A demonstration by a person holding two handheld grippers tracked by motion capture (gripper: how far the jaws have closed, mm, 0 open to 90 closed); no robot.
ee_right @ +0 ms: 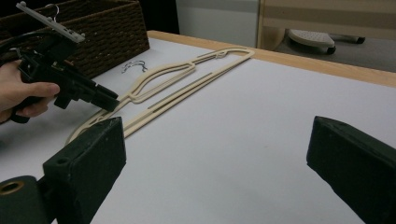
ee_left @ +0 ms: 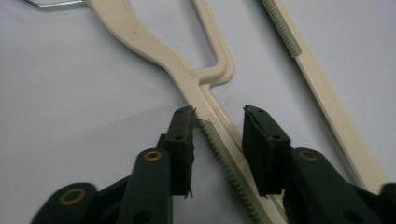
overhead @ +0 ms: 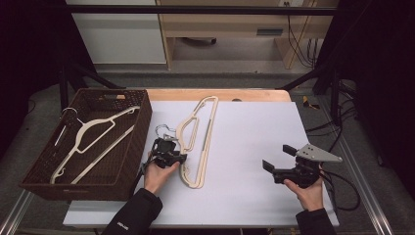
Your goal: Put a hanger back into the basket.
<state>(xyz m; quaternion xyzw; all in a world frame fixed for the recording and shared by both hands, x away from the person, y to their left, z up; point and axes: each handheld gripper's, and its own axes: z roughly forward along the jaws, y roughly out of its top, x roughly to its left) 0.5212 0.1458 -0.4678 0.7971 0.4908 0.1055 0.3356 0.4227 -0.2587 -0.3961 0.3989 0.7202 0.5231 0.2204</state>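
Note:
A cream plastic hanger (overhead: 198,132) with a metal hook lies flat on the white tabletop, just right of the basket. My left gripper (overhead: 183,159) is down at its lower arm, held by a hand. In the left gripper view the jaws (ee_left: 218,112) straddle the hanger's arm (ee_left: 205,93) at its ridged green strip. The left pad is at the strip and a narrow gap shows at the right pad. My right gripper (overhead: 276,156) hovers open over bare table to the right, nothing between its jaws (ee_right: 215,140). From there I see the hanger (ee_right: 187,88) and the left gripper (ee_right: 109,103).
A dark wicker basket (overhead: 142,127) stands at the table's left and holds another cream hanger (overhead: 93,137). It also appears at the back left of the right gripper view (ee_right: 107,28). The wooden table edge (overhead: 254,94) runs along the far side.

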